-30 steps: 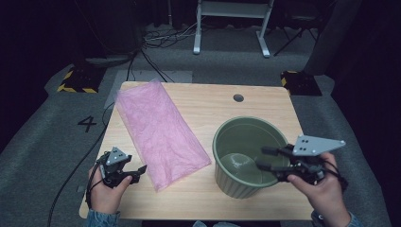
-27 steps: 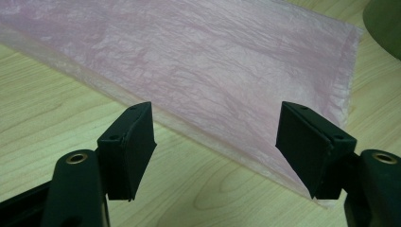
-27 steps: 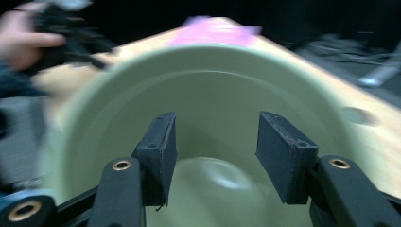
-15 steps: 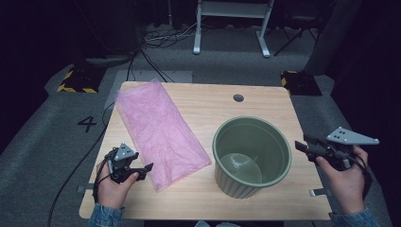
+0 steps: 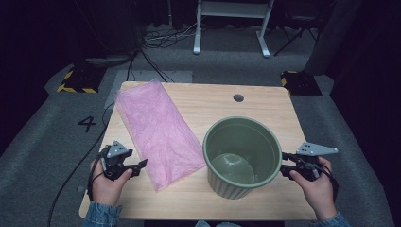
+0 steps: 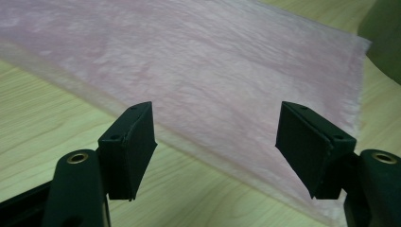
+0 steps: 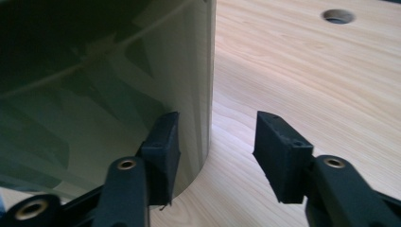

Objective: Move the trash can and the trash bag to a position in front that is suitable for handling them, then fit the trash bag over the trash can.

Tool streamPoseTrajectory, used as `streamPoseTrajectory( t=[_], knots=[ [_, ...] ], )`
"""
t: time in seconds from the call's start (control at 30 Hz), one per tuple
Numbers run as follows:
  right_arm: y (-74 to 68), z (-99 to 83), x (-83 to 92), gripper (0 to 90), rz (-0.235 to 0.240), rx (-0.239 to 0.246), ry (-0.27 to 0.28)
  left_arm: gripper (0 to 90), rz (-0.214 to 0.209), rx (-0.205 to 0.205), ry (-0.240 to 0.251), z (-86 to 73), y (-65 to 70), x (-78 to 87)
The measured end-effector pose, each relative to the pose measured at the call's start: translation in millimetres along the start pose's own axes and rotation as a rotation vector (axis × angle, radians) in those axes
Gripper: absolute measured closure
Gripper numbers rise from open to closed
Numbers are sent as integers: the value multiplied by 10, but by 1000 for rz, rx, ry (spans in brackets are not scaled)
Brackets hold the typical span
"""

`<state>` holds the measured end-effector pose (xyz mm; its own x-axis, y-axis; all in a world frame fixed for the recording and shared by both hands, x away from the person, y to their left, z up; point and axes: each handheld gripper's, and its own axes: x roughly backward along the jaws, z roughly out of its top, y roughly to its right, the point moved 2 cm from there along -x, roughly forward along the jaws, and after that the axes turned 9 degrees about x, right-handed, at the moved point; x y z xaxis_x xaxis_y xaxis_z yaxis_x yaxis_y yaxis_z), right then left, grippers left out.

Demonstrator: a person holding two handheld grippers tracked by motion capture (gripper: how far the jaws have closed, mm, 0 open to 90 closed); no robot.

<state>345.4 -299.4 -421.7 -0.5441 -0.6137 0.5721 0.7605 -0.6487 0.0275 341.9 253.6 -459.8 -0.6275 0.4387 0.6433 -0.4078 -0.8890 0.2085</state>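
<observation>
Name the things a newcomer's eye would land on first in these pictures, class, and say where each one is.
A big green pot stands upright on the right half of the wooden table. A pink sheet lies flat and slantwise on the left half. The left claw sits open at the sheet's near edge, and the right claw is beside the pot's outer wall.

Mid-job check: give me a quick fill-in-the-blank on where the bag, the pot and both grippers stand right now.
1. The pink plastic bag lies flat to the ____ of the green pot in the high view.
2. The left gripper has its jaws ____, pointed at the bag's near edge.
3. The right gripper sits beside the ____, gripping nothing.
4. The pot stands ____ on the wooden table.

Missing words: left; open; pot; upright
</observation>
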Motion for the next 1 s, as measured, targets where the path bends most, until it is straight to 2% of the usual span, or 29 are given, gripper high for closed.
streamPoseTrajectory(
  t=[0.03,0.07,0.13,0.17,0.2,0.23,0.3,0.4,0.47,0.6,0.63,0.73,0.77,0.8,0.87,0.93,0.97,1.0],
  knots=[
    [0,0,0,503,0,0,0,287,0,0,0,0,0,0],
    [-35,35,-72,480,32,-4,3,282,19,28,13,44,-101,35],
    [-66,64,-127,465,49,-3,7,276,35,44,14,74,-192,34],
    [-66,64,-127,465,49,-3,7,278,35,44,14,74,-192,34],
    [-105,84,-184,438,62,6,4,280,40,63,7,87,-276,-22],
    [-114,83,-195,430,60,11,0,280,40,63,7,87,-276,-22],
    [-122,54,-205,403,53,12,1,281,67,81,-22,97,-398,-156],
    [-87,-46,-195,391,38,-14,-2,295,96,106,-8,129,-522,-266],
    [-51,-125,-191,384,27,-35,-9,299,125,106,-6,166,-578,-331],
    [-2,-237,-210,369,25,-54,-28,320,124,120,7,234,-640,-437],
    [7,-257,-223,364,21,-52,-32,325,118,145,6,267,-689,-512],
    [19,-321,-284,348,9,-37,-55,309,137,136,-17,305,-735,-585],
    [17,-343,-315,341,6,-30,-63,310,149,142,-10,324,-777,-658],
    [16,-368,-346,335,2,-21,-76,320,152,151,-30,333,-801,-690],
    [13,-428,-408,335,-17,-5,-100,323,197,145,-54,351,-842,-751],
    [12,-460,-438,335,-21,-3,-111,319,213,141,-64,360,-861,-780],
    [10,-528,-492,341,-30,-13,-137,303,222,145,-58,368,-876,-818],
    [10,-528,-492,341,-30,-13,-137,303,221,150,-43,369,-885,-838]
  ],
)
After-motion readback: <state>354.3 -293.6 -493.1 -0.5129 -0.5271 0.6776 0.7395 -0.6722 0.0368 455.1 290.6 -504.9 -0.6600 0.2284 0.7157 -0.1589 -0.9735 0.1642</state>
